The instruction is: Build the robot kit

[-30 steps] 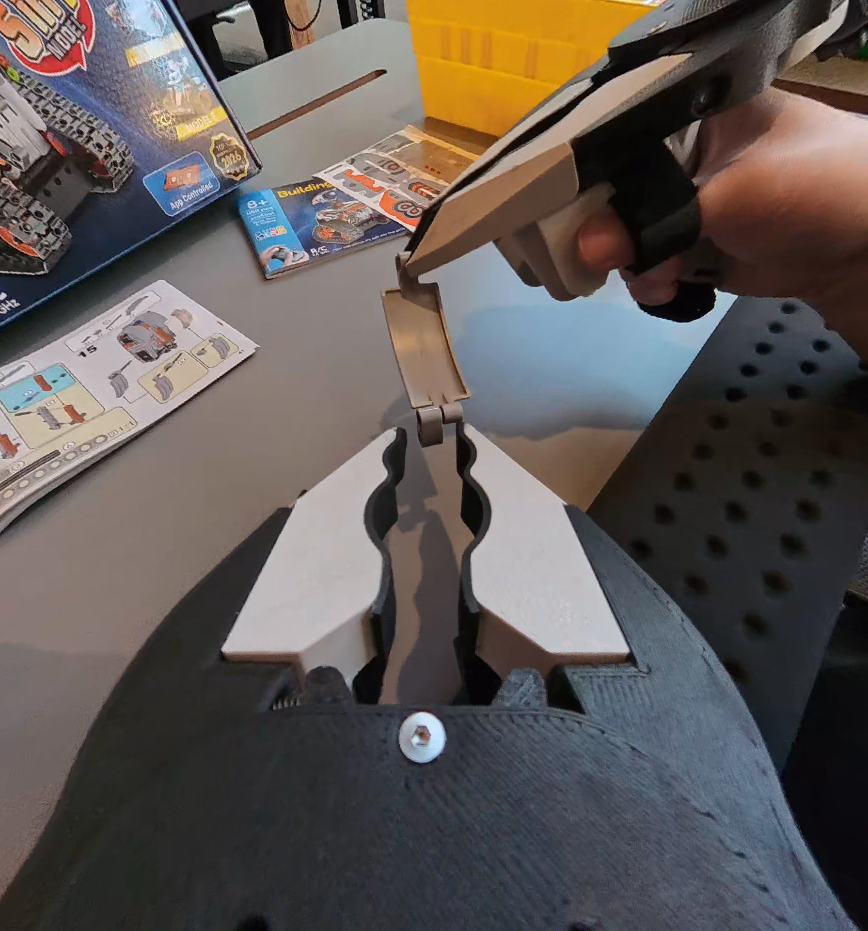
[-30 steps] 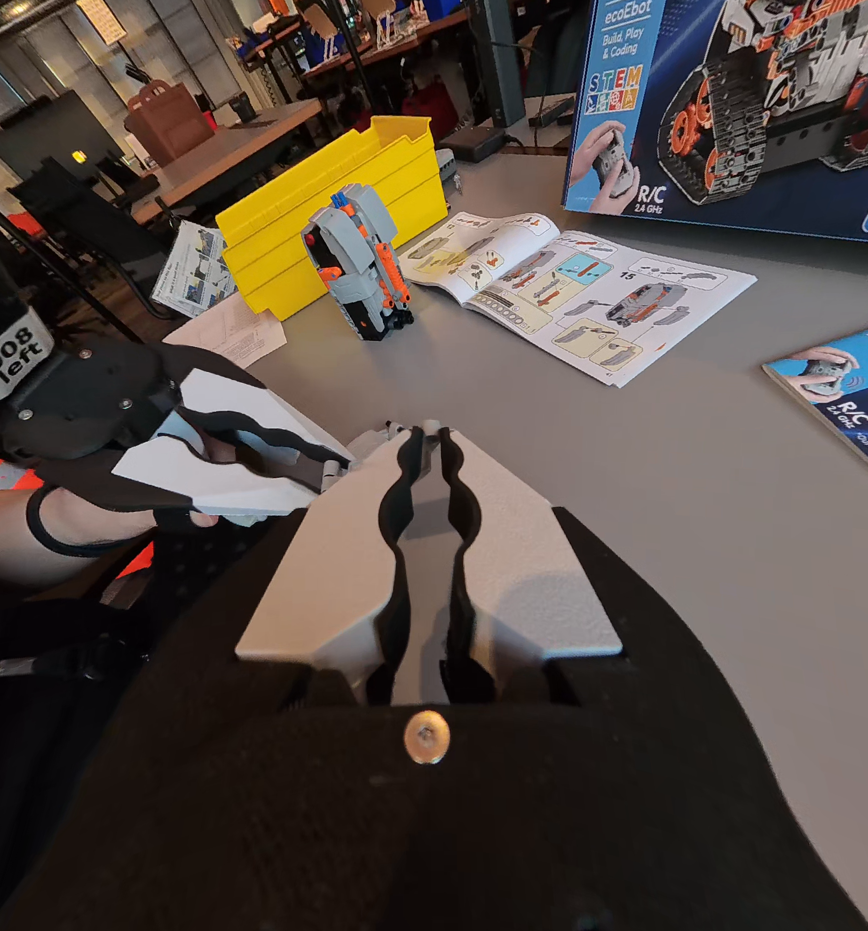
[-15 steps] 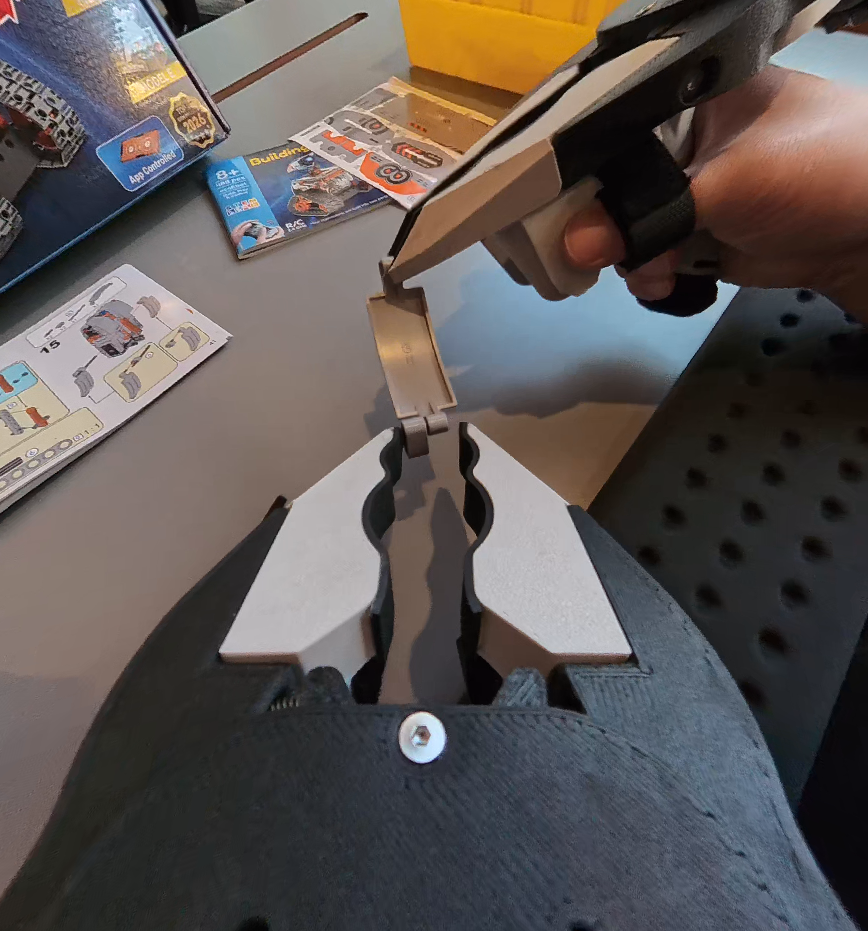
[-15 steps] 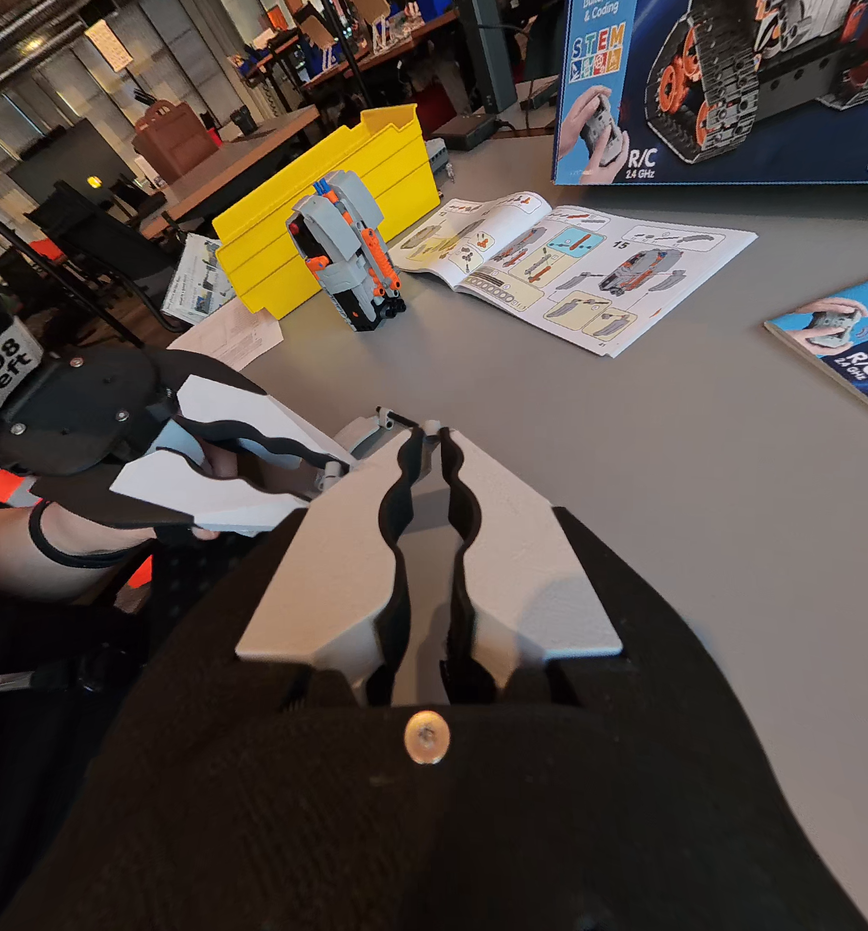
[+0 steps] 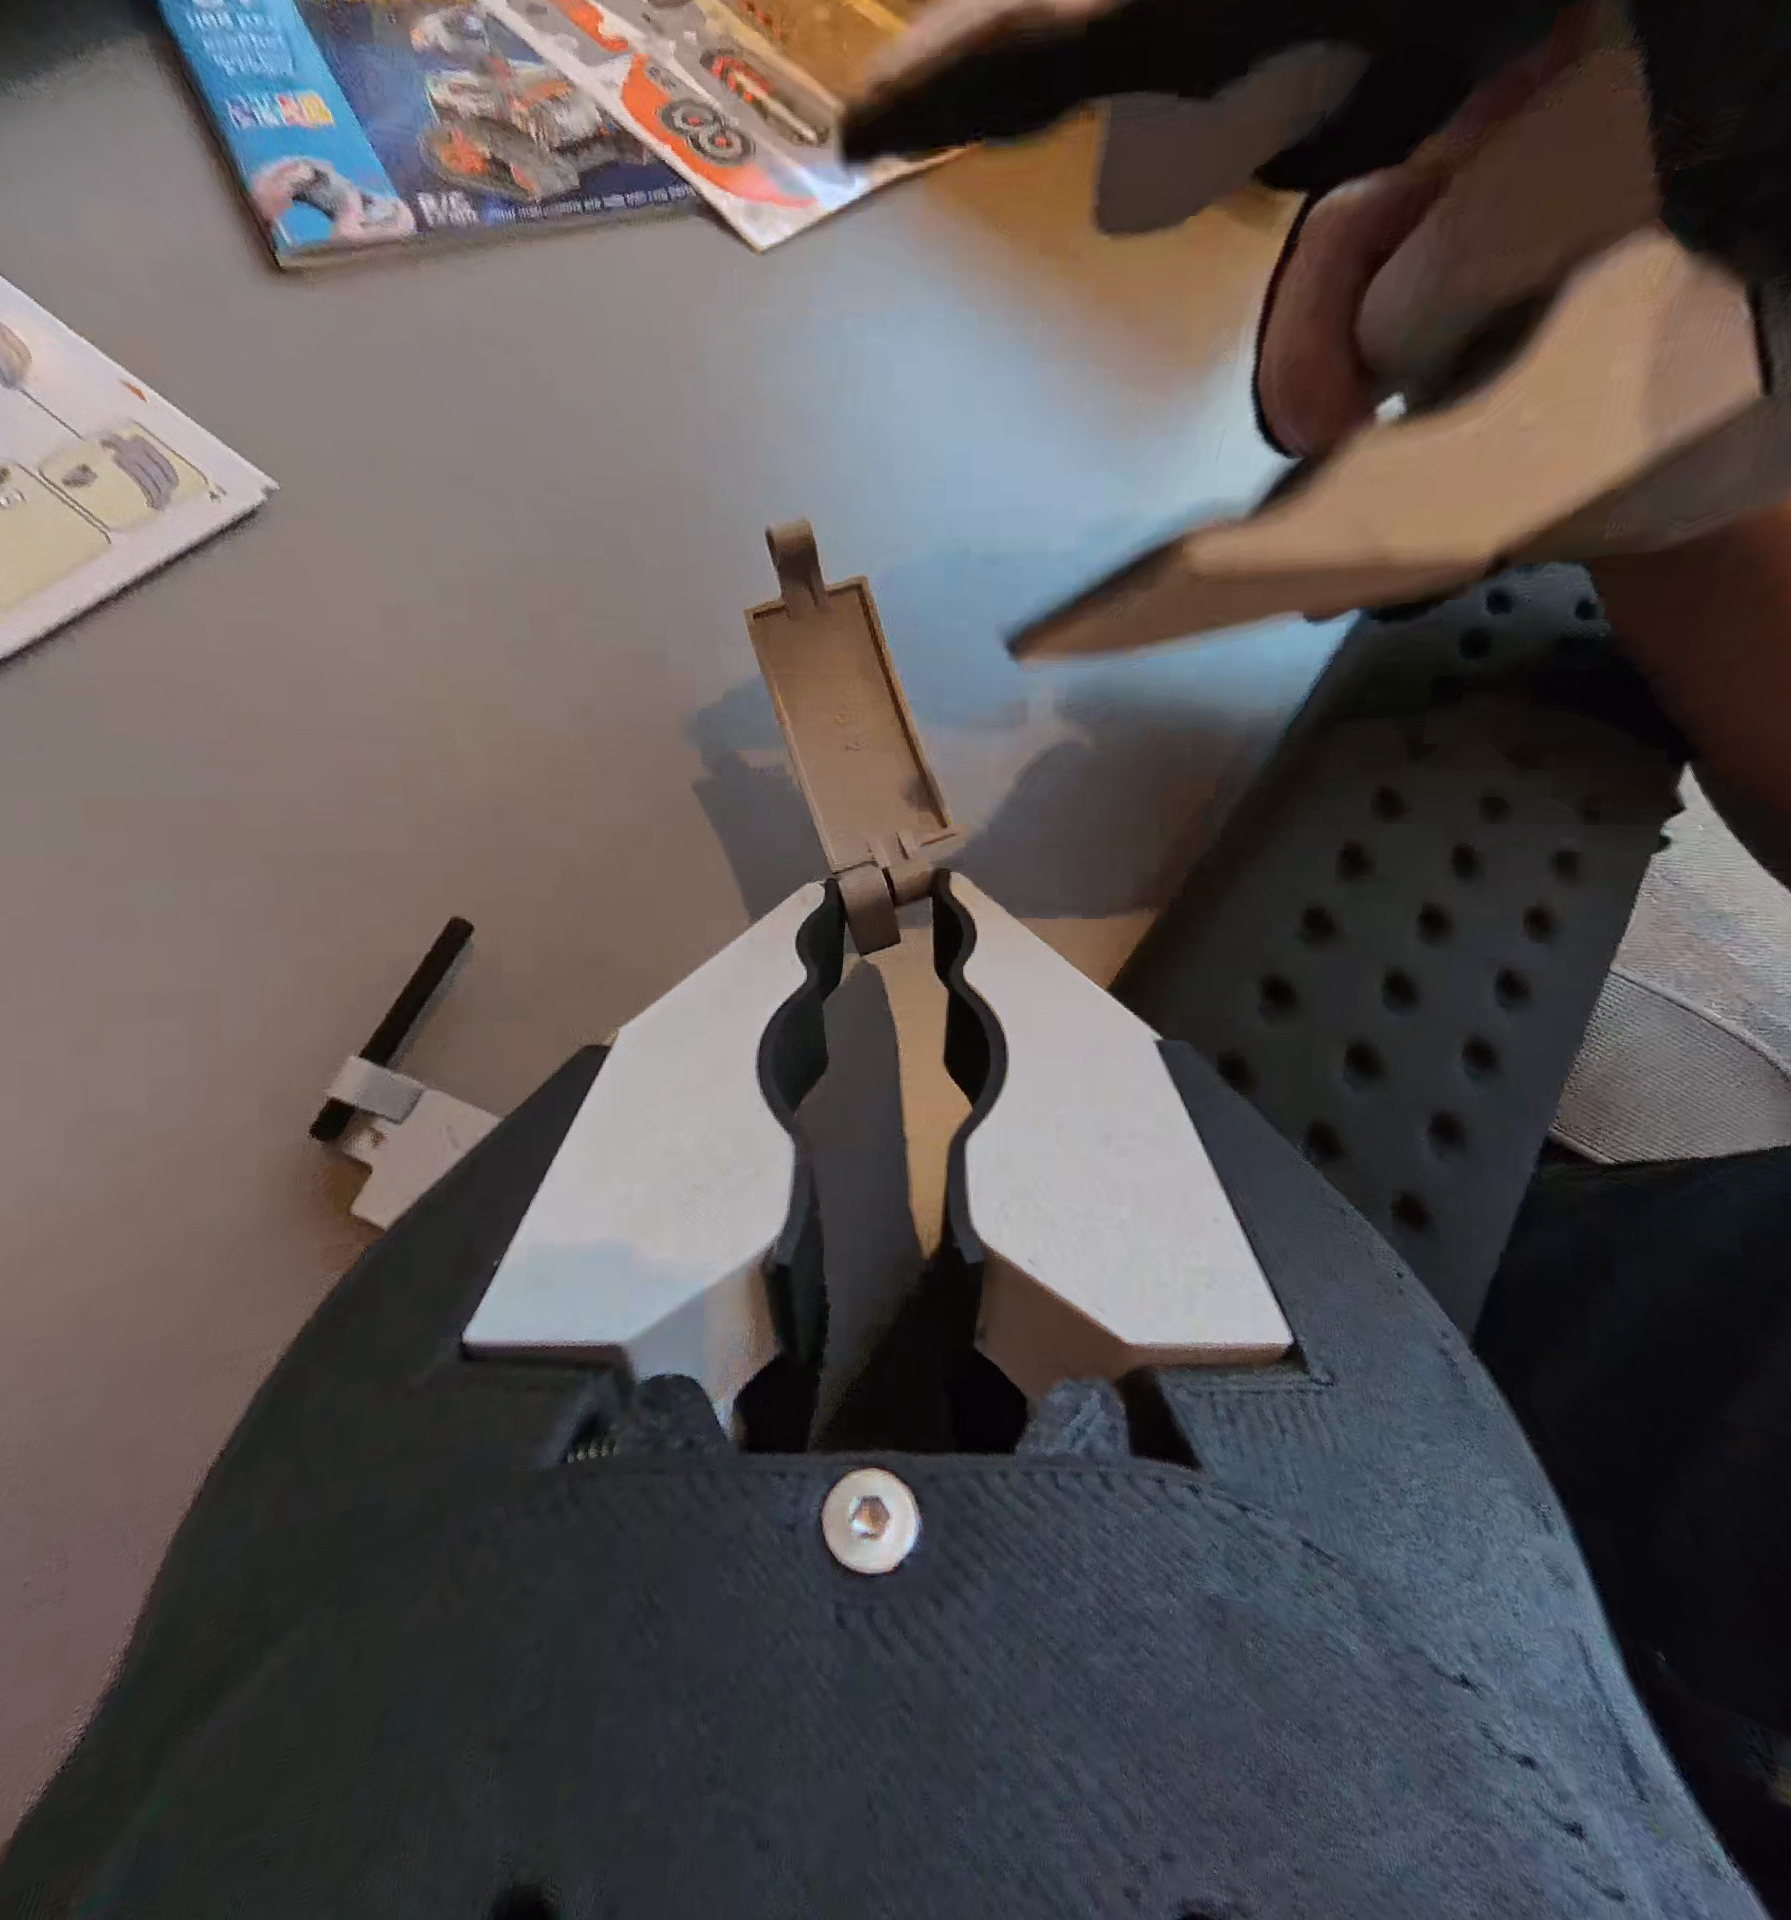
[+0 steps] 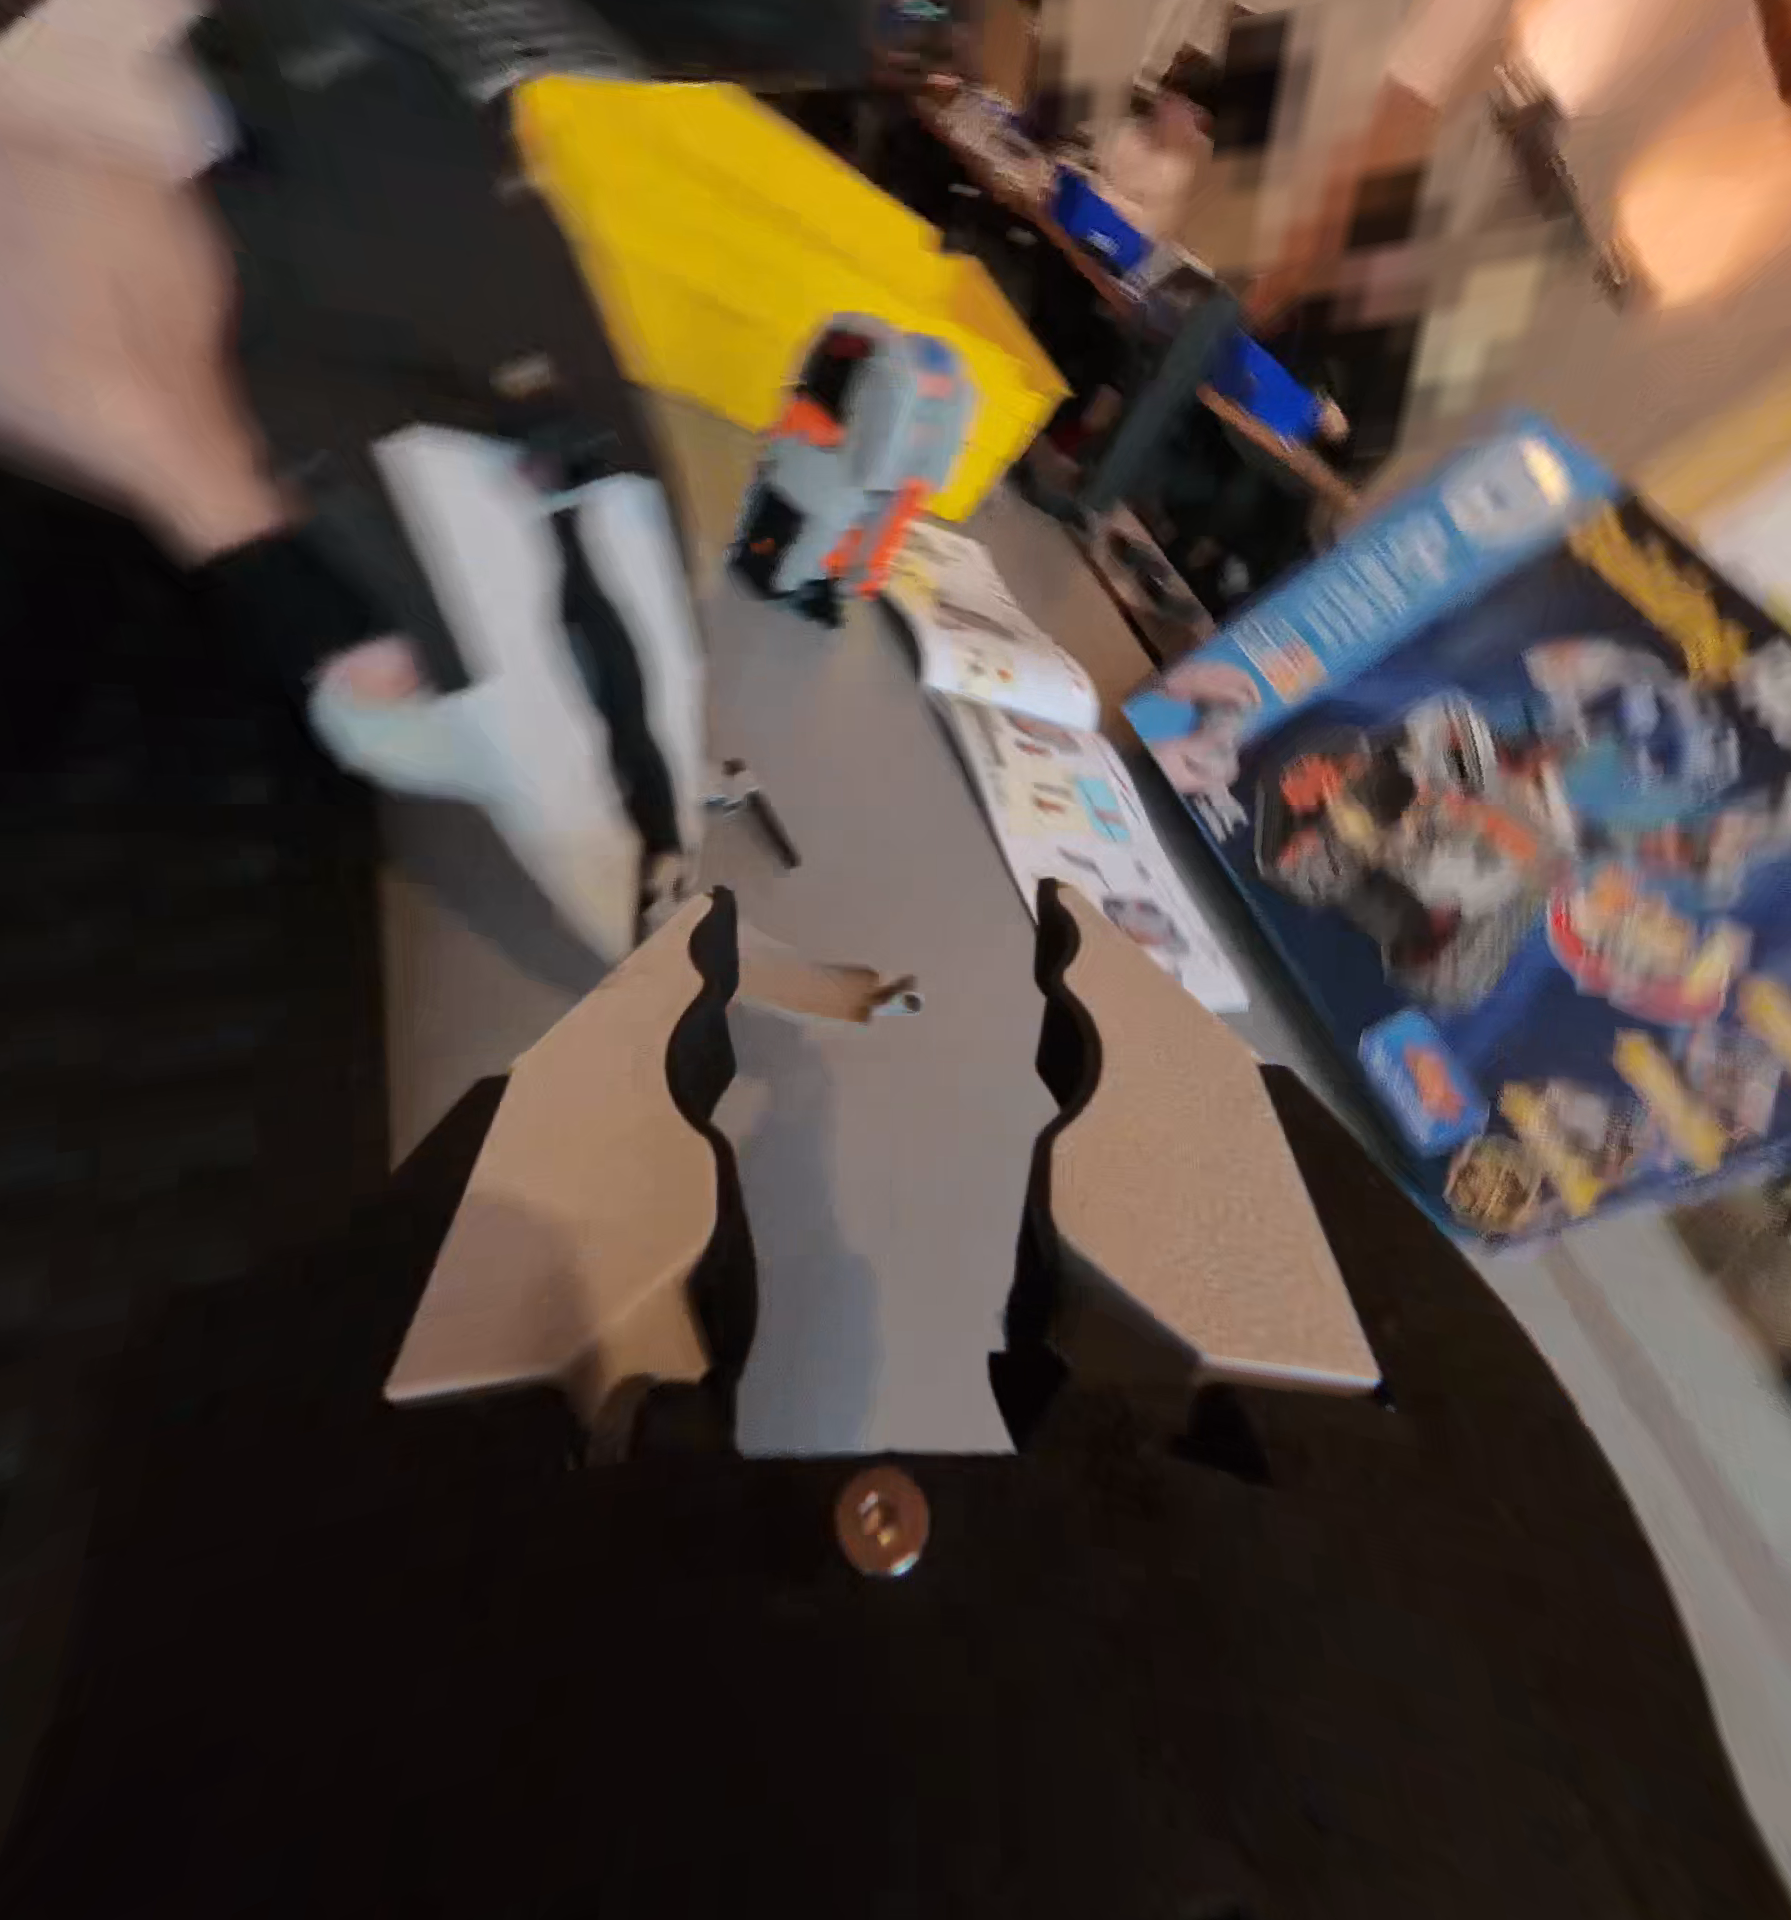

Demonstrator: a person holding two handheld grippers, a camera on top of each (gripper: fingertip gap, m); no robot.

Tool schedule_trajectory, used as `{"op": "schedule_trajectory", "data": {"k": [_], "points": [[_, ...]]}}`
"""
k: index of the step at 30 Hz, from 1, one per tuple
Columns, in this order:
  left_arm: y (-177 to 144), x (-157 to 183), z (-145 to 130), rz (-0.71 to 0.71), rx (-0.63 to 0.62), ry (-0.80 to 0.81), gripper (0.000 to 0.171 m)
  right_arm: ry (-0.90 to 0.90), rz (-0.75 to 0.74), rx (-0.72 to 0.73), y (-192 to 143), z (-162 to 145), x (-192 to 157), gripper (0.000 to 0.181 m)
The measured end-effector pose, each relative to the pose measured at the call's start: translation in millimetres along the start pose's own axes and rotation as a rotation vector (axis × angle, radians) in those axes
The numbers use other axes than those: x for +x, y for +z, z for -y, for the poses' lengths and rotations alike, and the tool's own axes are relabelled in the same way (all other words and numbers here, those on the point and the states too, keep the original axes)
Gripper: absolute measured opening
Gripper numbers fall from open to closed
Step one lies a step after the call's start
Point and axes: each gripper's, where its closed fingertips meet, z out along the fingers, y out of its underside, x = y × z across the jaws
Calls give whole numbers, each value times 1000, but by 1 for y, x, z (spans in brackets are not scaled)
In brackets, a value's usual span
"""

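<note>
Left tool (image 5: pixel 878 902): fingers drawn close, pinching the small hinge tab of a flat grey-brown panel piece (image 5: pixel 855 727). The panel stands out beyond the fingertips, tilted up and away over the grey surface (image 5: pixel 517 582), its far end bearing a small loop.

Right tool (image 6: pixel 880 904): fingers spread wide, nothing between them. In the left wrist view it shows at upper right (image 5: pixel 1130 613), blurred, held in a hand (image 5: pixel 1390 260), its tip just right of the panel and apart from it. In the right wrist view the panel (image 6: pixel 818 987) appears just ahead of the right tool's left finger, between the spread fingertips, touching neither.

Items on the surface:
- Black axle with a pale grey connector piece (image 5: pixel 392 1049), lying just left of the left tool, partly hidden by its body.
- Open instruction booklet (image 5: pixel 49 488), far left edge of the left wrist view.
- Blue-covered booklet (image 5: pixel 382 135) and a sticker sheet (image 5: pixel 725 104) overlapping it, at the top.
- Partly built grey and orange model (image 6: pixel 849 468), upright, in front of a yellow bin (image 6: pixel 725 239); heavily blurred.
- Blue toy box (image 6: pixel 1514 831), right of the right tool, blurred.

Off the surface: a black perforated panel (image 5: pixel 1410 956), right of the left tool.
</note>
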Motion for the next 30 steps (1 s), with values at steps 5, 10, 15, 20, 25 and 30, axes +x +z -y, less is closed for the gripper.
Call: {"op": "schedule_trajectory", "data": {"k": [5, 10, 15, 20, 25, 30], "points": [[-13, 4, -4, -117, -13, -117, 16, -364, 134, -69, 17, -11, -53, 43], [-25, 10, 7, -251, 65, -187, 15, -389, 152, -121, 31, -14, -52, 17], [-63, -19, 23, -200, 242, -152, 37, 301, 303, -91, 29, -17, -24, 0], [-80, -64, -15, -6, 120, -104, 35, 1147, 558, -226, 26, -50, -5, 0], [-79, -81, -34, 56, 65, -67, 29, 1367, 557, -306, 32, -78, -4, 3], [-68, -90, -39, 56, 17, -56, 28, 1151, 434, -342, 33, -95, 4, 24]]}}
